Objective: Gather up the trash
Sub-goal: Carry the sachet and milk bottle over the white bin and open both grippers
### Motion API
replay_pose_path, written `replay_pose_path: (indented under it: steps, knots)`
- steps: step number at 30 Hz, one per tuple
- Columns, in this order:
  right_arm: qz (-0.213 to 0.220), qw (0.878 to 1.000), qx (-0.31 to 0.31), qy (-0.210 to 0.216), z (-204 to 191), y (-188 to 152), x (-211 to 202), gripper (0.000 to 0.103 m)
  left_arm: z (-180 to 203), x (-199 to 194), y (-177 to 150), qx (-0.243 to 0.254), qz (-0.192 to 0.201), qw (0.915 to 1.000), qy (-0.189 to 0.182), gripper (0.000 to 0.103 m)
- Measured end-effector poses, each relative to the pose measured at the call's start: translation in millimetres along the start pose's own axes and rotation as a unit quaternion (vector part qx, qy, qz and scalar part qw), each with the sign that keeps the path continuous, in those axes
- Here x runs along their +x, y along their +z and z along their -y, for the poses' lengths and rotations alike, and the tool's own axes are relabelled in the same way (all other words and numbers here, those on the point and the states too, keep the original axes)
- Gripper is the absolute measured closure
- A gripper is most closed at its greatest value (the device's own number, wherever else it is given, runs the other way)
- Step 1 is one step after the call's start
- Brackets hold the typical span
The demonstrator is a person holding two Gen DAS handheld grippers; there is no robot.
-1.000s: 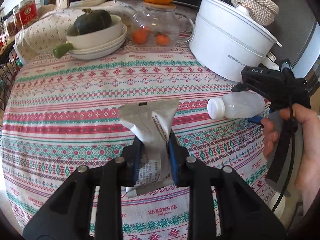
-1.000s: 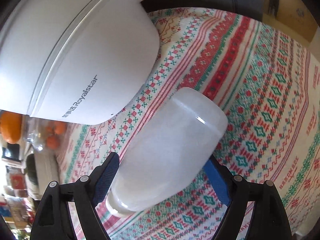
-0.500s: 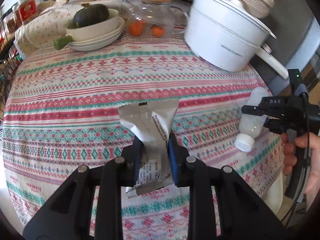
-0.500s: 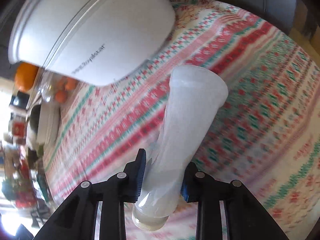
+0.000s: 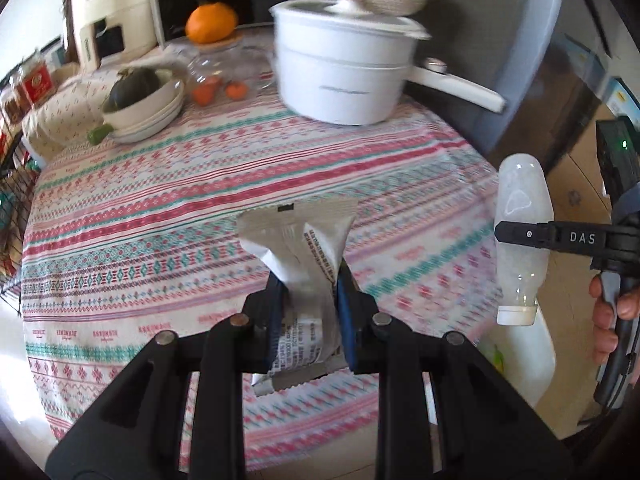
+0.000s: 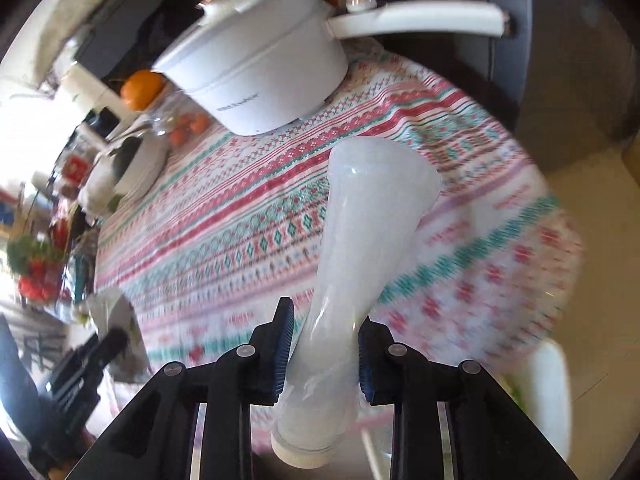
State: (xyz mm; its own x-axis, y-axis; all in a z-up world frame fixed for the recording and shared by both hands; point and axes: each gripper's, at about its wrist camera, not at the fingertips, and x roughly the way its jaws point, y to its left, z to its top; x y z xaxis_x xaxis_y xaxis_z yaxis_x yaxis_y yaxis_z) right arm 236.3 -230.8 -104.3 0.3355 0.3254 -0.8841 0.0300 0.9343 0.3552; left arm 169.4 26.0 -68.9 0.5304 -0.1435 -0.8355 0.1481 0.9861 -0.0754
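My left gripper [image 5: 308, 312] is shut on a crumpled silver wrapper [image 5: 298, 256] and holds it above the patterned tablecloth [image 5: 160, 216]. My right gripper [image 6: 324, 356] is shut on the neck of a cloudy white plastic bottle [image 6: 368, 240], held cap down past the table's right edge. The bottle also shows in the left wrist view [image 5: 520, 240], clamped by the right gripper [image 5: 520, 236]. A white trash bin [image 5: 536, 360] stands below the bottle; it also shows in the right wrist view [image 6: 548, 396]. The left gripper with the wrapper appears at the lower left of the right wrist view [image 6: 108, 340].
A white lidded pot [image 5: 344, 72] with a long handle stands at the back right of the table. A glass teapot [image 5: 224, 72] with an orange on top and stacked bowls [image 5: 144, 108] holding a dark squash stand at the back. A wire rack [image 5: 12, 208] is at the left.
The right gripper closed on the bottle, lifted it off the table, turned it cap down and carried it off the right edge above the bin. The left gripper pulled back with the wrapper.
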Motion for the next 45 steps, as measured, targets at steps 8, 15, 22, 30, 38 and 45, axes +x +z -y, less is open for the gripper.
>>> replay_pose_path:
  steps: [8, 15, 22, 30, 38, 45]
  knots:
    - [0.035, 0.998, -0.052, 0.007, 15.1, -45.5, -58.8, 0.074, 49.9, -32.6, -24.1, 0.025, 0.021, 0.9988, -0.035, 0.076]
    - [0.075, 0.991, -0.104, -0.029, 27.9, -80.4, -86.8, 0.074, 87.6, -41.3, -48.0, 0.052, 0.024, 0.9947, -0.085, 0.076]
    - [0.054, 0.992, -0.107, -0.048, 55.1, -106.9, -89.8, 0.075, 134.7, -26.2, -72.1, 0.106, -0.001, 0.9846, -0.139, 0.076]
    - [0.021, 0.991, -0.1, -0.085, 92.1, -116.3, -81.5, 0.075, 187.7, 9.1, -104.3, 0.151, -0.073, 0.9669, -0.193, 0.076]
    - [-0.002, 0.99, -0.1, -0.103, 109.9, -122.2, -74.1, 0.075, 215.2, 35.9, -122.7, 0.18, -0.115, 0.958, -0.191, 0.074]
    - [-0.011, 0.99, -0.093, -0.109, 121.2, -123.7, -71.6, 0.075, 216.8, 33.6, -126.5, 0.199, -0.104, 0.9585, -0.176, 0.06]
